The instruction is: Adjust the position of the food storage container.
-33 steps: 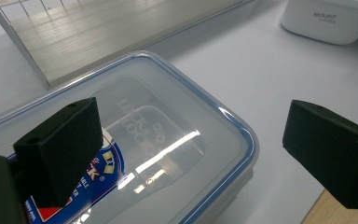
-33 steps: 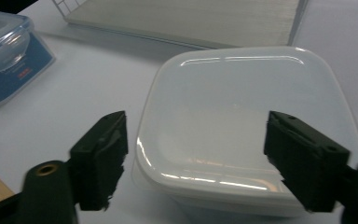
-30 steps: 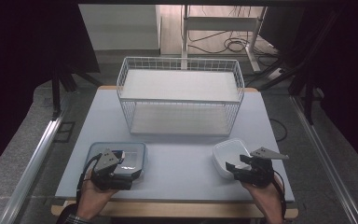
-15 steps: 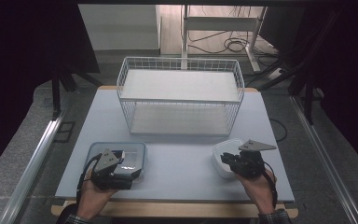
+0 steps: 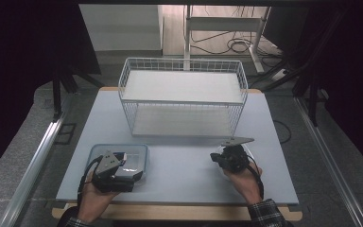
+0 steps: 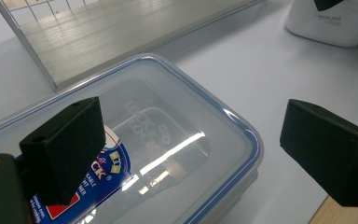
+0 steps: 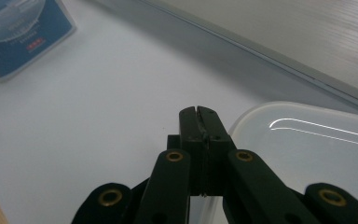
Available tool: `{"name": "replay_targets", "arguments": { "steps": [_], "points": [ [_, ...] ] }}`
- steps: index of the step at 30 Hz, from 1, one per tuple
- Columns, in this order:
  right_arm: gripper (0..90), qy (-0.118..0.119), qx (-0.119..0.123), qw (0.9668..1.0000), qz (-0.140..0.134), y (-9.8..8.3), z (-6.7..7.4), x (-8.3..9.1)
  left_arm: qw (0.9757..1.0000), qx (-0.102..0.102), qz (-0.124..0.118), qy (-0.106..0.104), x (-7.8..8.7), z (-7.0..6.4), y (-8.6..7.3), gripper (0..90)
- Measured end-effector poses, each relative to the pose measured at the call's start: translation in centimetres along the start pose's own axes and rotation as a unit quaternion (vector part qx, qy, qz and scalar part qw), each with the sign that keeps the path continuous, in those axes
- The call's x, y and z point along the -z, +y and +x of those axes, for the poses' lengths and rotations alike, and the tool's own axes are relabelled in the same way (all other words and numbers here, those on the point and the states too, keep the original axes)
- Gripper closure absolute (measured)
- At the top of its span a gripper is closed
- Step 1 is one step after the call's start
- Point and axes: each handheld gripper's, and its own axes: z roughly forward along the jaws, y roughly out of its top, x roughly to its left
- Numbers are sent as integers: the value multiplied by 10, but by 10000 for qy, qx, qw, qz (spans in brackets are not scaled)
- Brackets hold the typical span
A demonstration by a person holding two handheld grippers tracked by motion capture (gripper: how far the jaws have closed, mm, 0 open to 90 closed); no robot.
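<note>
Pale grey table [image 5: 179, 165] in dark room, empty white wire basket [image 5: 182, 101] at back, left gripper [image 5: 115, 171] spread open over lidded clear container [image 6: 168, 140], right gripper [image 7: 200, 122], just closed with nothing between, beside white tub [image 7: 307, 140].

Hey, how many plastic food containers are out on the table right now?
2. A clear lidded container sits front left, under the left gripper. A white container sits front right, partly hidden by the right gripper. The wire basket looks empty.

Glossy clear plastic lidded container [image 6: 168, 140], translucent white plastic tub [image 7: 307, 154], matt smooth table [image 5: 184, 165], white wire basket [image 5: 182, 94]
</note>
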Motion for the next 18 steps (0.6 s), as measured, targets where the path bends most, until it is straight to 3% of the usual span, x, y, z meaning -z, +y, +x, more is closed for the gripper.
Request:
{"name": "replay_targets", "arguments": {
  "steps": [4, 18],
  "points": [
    [892, -232, 31, 9997, -21, -2, -5, 3, 10000, -10, 26, -10, 0, -1, 0, 66],
    [892, -806, -519, 9952, -203, -16, -49, 25, 9999, -93, 81, -108, 2, -2, 2, 111]
  ]
}}
